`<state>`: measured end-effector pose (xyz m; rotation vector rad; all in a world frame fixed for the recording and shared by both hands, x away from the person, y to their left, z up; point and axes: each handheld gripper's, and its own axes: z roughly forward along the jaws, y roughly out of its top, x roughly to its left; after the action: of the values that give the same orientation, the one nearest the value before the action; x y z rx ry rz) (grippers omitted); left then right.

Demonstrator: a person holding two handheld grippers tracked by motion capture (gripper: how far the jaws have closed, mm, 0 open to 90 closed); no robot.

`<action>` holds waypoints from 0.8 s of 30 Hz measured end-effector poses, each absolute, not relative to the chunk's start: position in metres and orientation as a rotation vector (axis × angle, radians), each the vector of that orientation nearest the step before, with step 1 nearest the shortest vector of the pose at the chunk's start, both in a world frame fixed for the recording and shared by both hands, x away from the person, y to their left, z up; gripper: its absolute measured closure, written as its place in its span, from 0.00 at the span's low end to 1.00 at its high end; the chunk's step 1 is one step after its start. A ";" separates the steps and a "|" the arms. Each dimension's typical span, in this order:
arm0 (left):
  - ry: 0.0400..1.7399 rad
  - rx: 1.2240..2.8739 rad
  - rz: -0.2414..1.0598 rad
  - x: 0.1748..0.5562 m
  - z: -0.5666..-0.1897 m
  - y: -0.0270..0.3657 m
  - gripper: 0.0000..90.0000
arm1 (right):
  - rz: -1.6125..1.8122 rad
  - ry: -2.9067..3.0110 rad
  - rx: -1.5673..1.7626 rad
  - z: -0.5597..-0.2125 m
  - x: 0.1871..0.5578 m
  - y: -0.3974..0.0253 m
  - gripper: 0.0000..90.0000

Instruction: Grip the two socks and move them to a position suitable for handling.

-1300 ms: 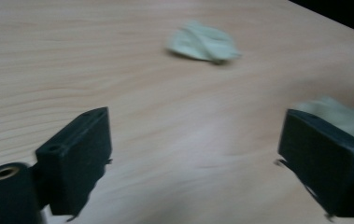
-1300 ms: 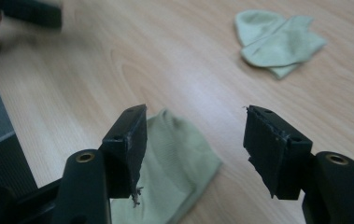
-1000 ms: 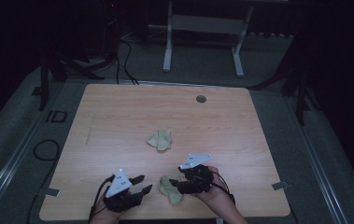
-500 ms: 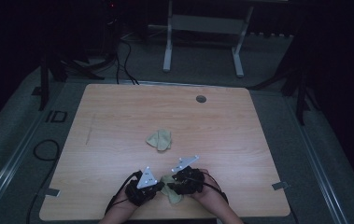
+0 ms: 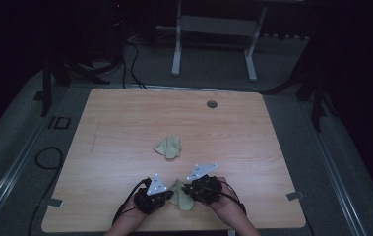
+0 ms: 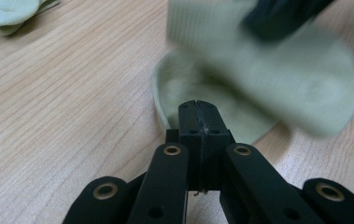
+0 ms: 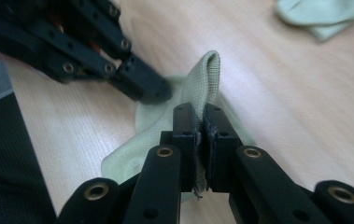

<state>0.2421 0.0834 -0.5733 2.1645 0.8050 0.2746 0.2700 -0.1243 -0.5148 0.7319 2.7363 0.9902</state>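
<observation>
So the big change over the last second: the left tool [image 5: 167,195] has slid in from the left, and both hands now sit right up against the near sock [image 5: 180,193], one on each side of it, close to the front edge of the desk [image 5: 125,128]. A second ago the left one was well off to the side, with a gap between it and the fabric. The right tool [image 7: 201,122] is pinched on the sock's ribbed cuff, and you can see the knit edge poking up in a little arch above the jaws in the right gripper view. The left tool's jaws are pressed flat together with nothing obvious between them in the left gripper view, tips just at the rim of the sock's rounded end, so I'd say it's closed but not gripping yet. My guess is it's lining up for a second grab so the pair can stretch or flatten the thing. Material-wise it's a pale green, soft, finely ribbed knit, floppy, folded over itself. The other sock [image 5: 168,147] lies crumpled near the middle of the desk, well apart from the hands. The desk is light woodgrain laminate with a round cable hole [image 5: 211,104] near the far edge.
</observation>
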 end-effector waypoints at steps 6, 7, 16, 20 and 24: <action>0.818 2.157 0.248 0.241 -0.573 0.086 0.99 | 1.053 2.653 0.771 -0.489 0.266 -0.152 0.94; 0.822 2.154 0.246 0.241 -0.573 0.086 0.99 | 1.063 2.640 0.780 -0.486 0.265 -0.157 0.94; 0.815 2.165 0.253 0.241 -0.573 0.086 0.99 | 1.068 2.581 0.975 -0.495 0.267 -0.206 0.93; 0.812 2.166 0.251 0.242 -0.573 0.087 0.99 | 1.019 2.586 1.051 -0.509 0.270 -0.219 0.92; 0.805 2.170 0.254 0.241 -0.573 0.086 0.99 | 0.979 2.605 1.097 -0.523 0.275 -0.226 0.90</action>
<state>0.2411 0.0857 -0.5727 2.1699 0.8047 0.2538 0.2746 -0.2262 -0.5234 1.0971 2.6055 0.9788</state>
